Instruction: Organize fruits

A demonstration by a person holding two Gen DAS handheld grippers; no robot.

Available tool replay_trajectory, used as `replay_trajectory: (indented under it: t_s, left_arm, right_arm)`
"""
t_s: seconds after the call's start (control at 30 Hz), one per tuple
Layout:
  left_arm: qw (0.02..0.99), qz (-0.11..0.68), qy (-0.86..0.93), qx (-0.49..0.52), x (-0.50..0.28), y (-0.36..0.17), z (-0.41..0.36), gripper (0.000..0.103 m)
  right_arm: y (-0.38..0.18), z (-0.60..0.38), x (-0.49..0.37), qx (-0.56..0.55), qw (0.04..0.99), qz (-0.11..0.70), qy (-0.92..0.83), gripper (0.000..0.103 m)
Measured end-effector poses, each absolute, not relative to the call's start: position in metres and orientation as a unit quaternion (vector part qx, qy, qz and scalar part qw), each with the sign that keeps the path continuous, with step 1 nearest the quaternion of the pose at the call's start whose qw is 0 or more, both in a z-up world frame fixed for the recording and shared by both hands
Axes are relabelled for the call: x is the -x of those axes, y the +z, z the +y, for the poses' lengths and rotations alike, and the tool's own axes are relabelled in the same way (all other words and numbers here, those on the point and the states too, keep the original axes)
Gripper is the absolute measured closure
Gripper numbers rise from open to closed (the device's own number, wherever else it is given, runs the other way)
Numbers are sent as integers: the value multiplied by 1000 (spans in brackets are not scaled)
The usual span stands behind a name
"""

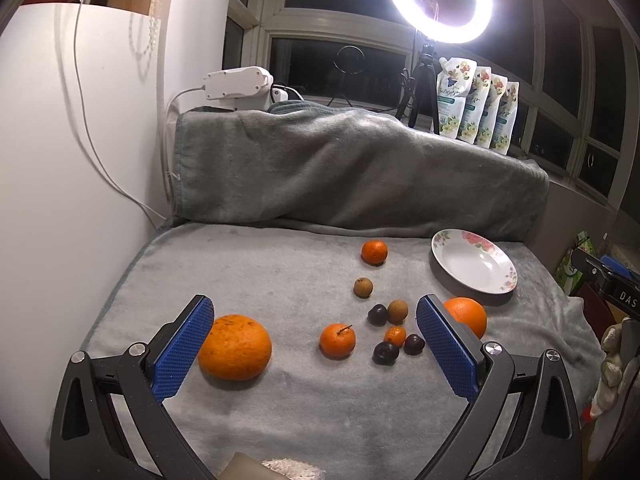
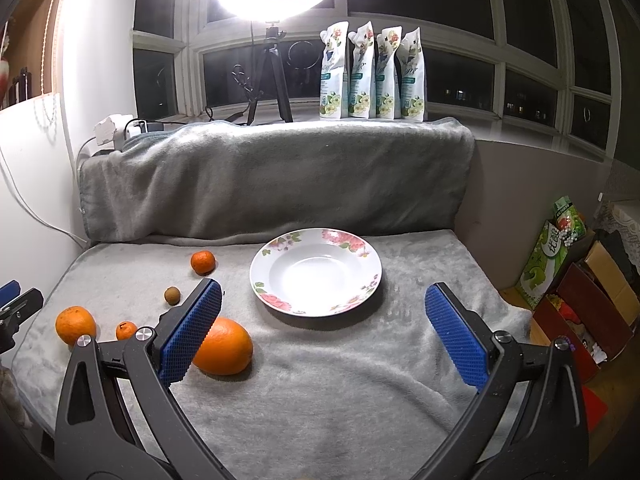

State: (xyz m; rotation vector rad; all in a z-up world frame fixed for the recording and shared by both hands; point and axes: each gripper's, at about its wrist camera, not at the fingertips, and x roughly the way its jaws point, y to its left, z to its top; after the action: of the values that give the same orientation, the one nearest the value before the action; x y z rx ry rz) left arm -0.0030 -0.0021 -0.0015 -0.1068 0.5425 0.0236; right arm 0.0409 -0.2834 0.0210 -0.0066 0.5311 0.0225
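Your left gripper (image 1: 314, 330) is spread wide, holding nothing, low over the grey blanket (image 1: 280, 272). Big rough orange (image 1: 235, 347) sits just beside its left pad; long axis roughly left-right. Stemmed tangerine (image 1: 337, 340) lies between the pads, stem pointing up and right. Near the right pad: 3 dark plums (image 1: 386, 353), 1 tiny orange fruit (image 1: 395, 336), 2 brown longans (image 1: 398, 309). Another tangerine (image 1: 374, 252) sits farther back.

Your right gripper (image 2: 323, 320) is also spread, empty. Smooth orange (image 2: 223, 346) is just behind its left pad, oval, long axis left-right. Floral plate (image 2: 280, 300) is upright and holds no fruit. Pouches (image 2: 372, 72) on the sill: print unreadable.
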Motion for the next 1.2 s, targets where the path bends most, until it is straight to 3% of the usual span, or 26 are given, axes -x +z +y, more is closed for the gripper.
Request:
replay_trajectory:
  t_s: [0.57,0.97,1.1,1.2]
  left_arm:
    - [955,288,-15,62,-11,-15,-10,2]
    - [936,335,-60,85,-30,-43,-24,2]
    - [928,349,-91,94,-35,-53,-34,3]
    - [921,357,-118,99,-39,-58,-44,9]
  right_arm:
    - [15,-283,-45,1,962,271,23,0]
    - [-13,-293,-64,-44,942,323,78,0]
    - [-24,-294,-73,-64,930,346,107,0]
    - [-34,-292,-80,-75,919,365,126,0]
